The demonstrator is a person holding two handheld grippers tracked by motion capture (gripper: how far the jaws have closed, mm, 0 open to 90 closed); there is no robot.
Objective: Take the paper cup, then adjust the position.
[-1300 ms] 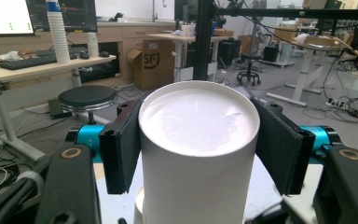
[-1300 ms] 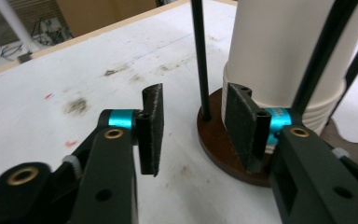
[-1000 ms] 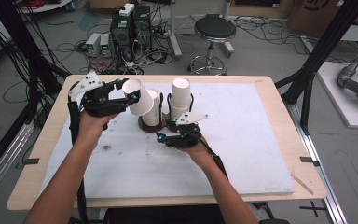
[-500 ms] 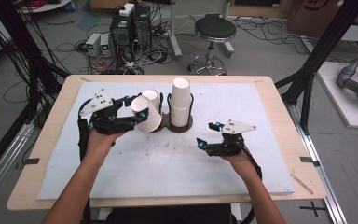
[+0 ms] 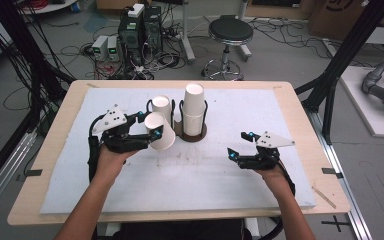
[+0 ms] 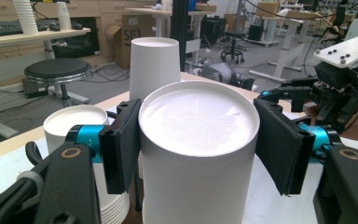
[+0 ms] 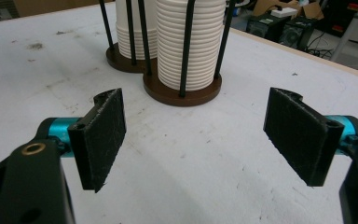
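The left gripper [image 5: 152, 136] is held over the left part of the table, its jaws closed on a paper cup [image 5: 161, 137]. The right gripper [image 5: 240, 146] hovers low at the right; its jaws have just been opening, nothing between them.

my left gripper [image 6: 198, 154] pads [image 6: 121, 144]: matt black foam-like, slightly rough, w/ glossy blue metal pins behind. cup [image 6: 198, 154] it holds: matt white paper, smooth. cup stacks [image 7: 190, 44]: same ribbed paper rims, in thin black metal rods on a dark wood base [image 7: 182, 95]. table cover [image 7: 205, 177]: white, matt, scuffed; tabletop edge [image 5: 300, 97] pale wood.
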